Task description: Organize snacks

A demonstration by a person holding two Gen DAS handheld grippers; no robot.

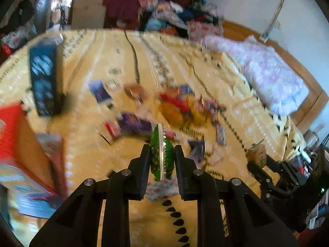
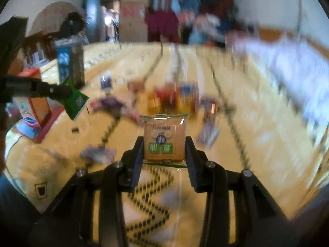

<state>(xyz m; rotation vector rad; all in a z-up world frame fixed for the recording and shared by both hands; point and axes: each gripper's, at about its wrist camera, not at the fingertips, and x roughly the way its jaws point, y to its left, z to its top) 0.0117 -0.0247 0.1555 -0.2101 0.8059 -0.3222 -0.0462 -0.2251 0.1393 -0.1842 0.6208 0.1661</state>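
Note:
My left gripper (image 1: 161,154) is shut on a green snack packet (image 1: 159,154), held edge-on above the yellow patterned blanket (image 1: 236,94). That same green packet (image 2: 75,100) hangs from the left gripper (image 2: 67,91) at the left of the right wrist view. My right gripper (image 2: 164,146) is shut on a tan snack packet with green squares (image 2: 163,141), lifted off the blanket. That tan packet (image 1: 258,153) also shows at the far right of the left wrist view. A blurred heap of loose snack packets (image 1: 181,105) lies on the blanket beyond both grippers.
A tall dark blue box (image 1: 44,78) stands upright at the left. An open red and orange carton (image 1: 18,144) sits at the near left. A pink and white quilt (image 1: 267,76) lies along the right edge. Piled clothes (image 1: 170,12) fill the far end.

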